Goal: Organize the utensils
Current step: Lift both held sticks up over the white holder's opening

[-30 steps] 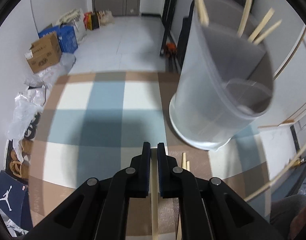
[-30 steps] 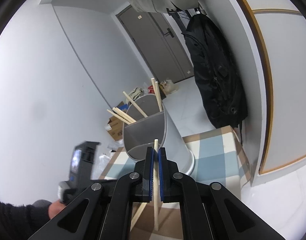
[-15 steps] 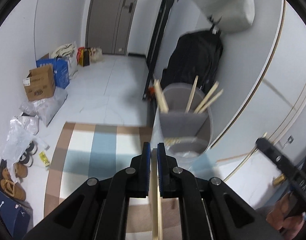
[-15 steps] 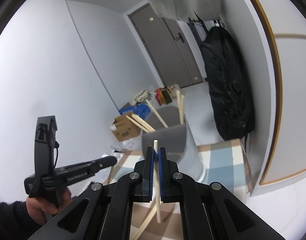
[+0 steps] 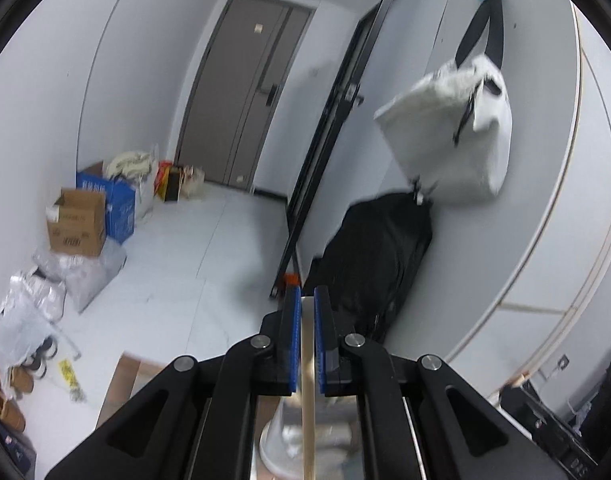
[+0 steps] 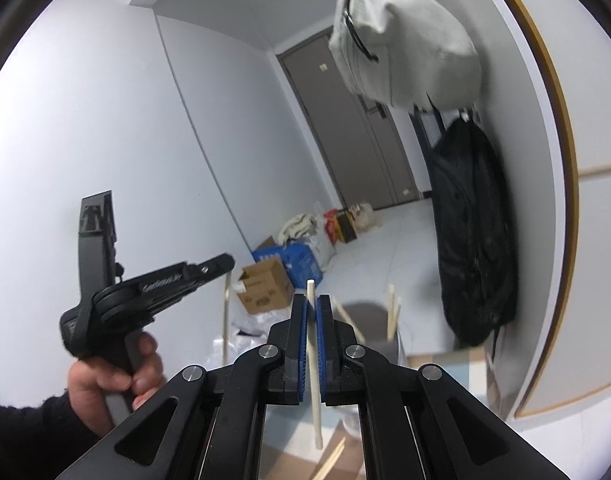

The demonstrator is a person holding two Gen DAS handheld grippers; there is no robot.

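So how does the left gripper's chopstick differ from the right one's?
The left chopstick ends about level with the left gripper fingertips; the right chopstick pokes past the right gripper tips. The left looks tan, the right paler and slightly tilted. Both are clamped, thin wooden sticks.

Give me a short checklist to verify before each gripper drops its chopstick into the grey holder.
1. Left gripper shut on a chopstick: ok.
2. Right gripper shut on its chopstick: ok, the tip stands above the pads.
3. Holder in view: ok in the right view, behind the right gripper; in the left view only a blurred part shows low between the arms.
4. Either chopstick lined up over the holder opening: cannot tell.
5. Room in the holder: cannot tell; some chopsticks already stand in it.
6. Loose chopsticks left on the table: not ok, at least one lies below the right gripper.
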